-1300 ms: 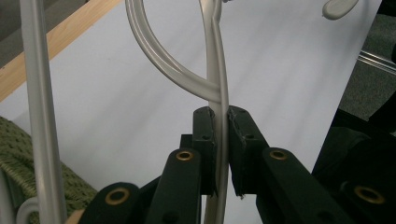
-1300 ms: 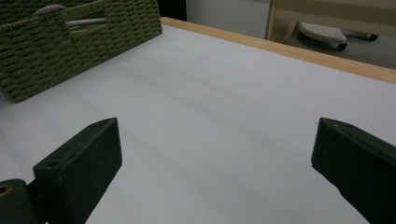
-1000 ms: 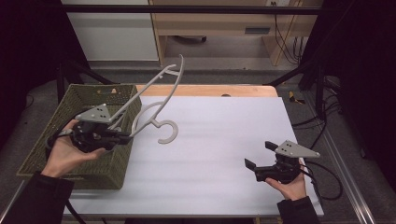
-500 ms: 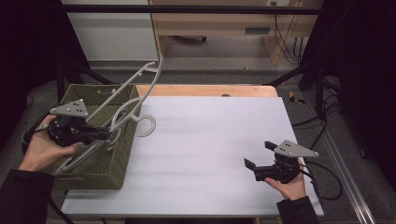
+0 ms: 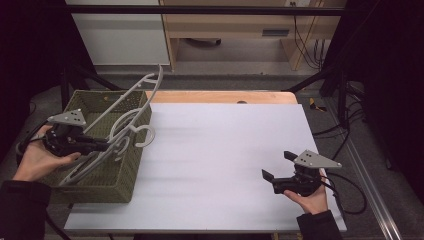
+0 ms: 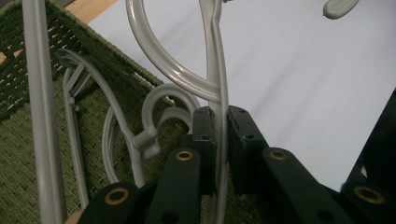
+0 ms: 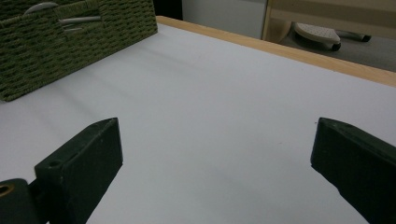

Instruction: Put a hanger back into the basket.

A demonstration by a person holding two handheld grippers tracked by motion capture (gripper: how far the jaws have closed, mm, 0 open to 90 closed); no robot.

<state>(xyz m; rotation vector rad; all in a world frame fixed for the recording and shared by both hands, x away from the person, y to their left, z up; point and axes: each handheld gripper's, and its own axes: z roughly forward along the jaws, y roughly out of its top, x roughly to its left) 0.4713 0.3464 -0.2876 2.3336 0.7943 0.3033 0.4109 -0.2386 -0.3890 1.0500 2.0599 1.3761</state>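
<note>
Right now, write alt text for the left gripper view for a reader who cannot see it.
Two black tongs are clamped on the thin bar of a light grey plastic clothes hanger, held above a green woven basket. More grey hangers lie inside the basket. The white tabletop spreads out on the right.

Grey plastic hanger [image 5: 131,102] tilted over the green woven basket [image 5: 102,185]; hook [image 5: 145,137] hanging past its rim.
</note>
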